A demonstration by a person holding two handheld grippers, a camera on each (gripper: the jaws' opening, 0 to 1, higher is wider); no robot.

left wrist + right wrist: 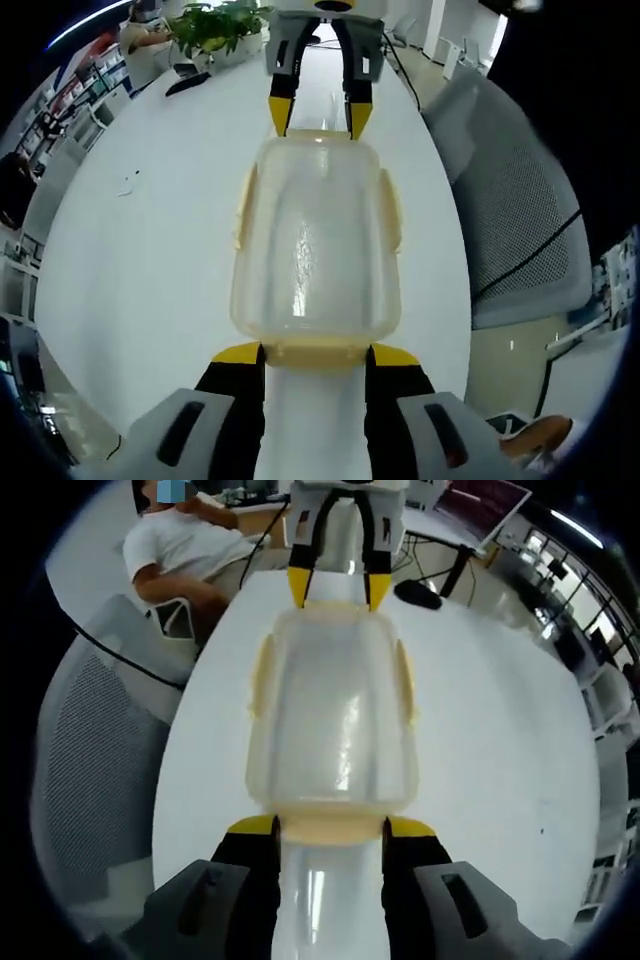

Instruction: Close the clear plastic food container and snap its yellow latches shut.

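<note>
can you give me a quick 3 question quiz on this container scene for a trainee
1. True or false: the lid sits on the clear container.
2. Where do the left gripper and right gripper stand? A) at opposite ends B) side by side at one end
3. What colour is the table?

Key: 1 true. 2 A, each set of jaws straddles an end latch. 3 white.

White table (150,250), grey mesh chair (520,230), perhaps a potted plant (215,25).
</note>
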